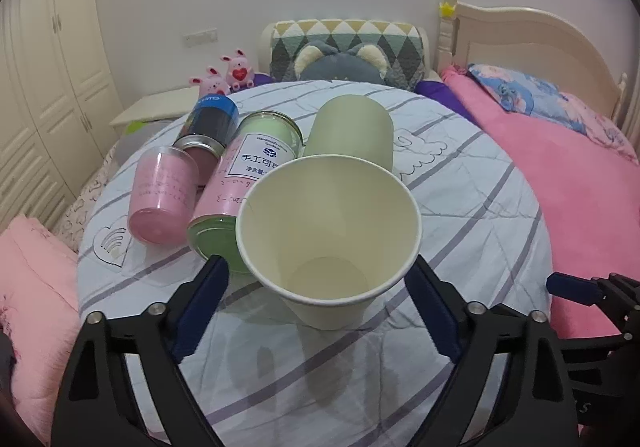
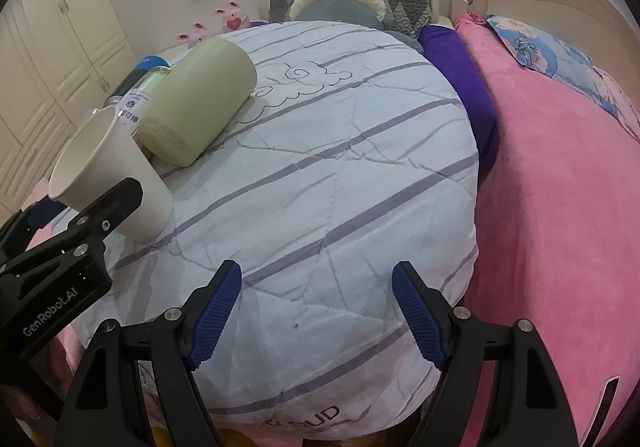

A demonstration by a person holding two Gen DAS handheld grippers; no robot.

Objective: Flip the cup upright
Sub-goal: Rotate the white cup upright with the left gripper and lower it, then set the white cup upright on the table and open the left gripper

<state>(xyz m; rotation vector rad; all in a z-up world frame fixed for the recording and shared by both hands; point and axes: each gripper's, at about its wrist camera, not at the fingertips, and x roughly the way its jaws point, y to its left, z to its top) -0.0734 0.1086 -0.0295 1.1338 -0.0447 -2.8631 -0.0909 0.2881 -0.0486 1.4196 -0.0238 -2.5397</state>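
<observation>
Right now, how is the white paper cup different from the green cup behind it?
The white paper cup stands with its mouth up, leaning a little; the pale green cup lies on its side. The paper cup is white and flares toward its rim; the green cup is matte green with straighter walls. The paper cup sits between the left gripper's open fingers; the green cup is ungripped. Both rest on the striped quilt.

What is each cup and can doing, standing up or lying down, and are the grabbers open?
White paper cup: upright, mouth up, empty.
Green cup: lying on its side.
Labelled can: lying down.
Pink cup: lying on its side.
Blue can: lying down.
Left gripper: open around the paper cup.
Right gripper: open, empty.
</observation>
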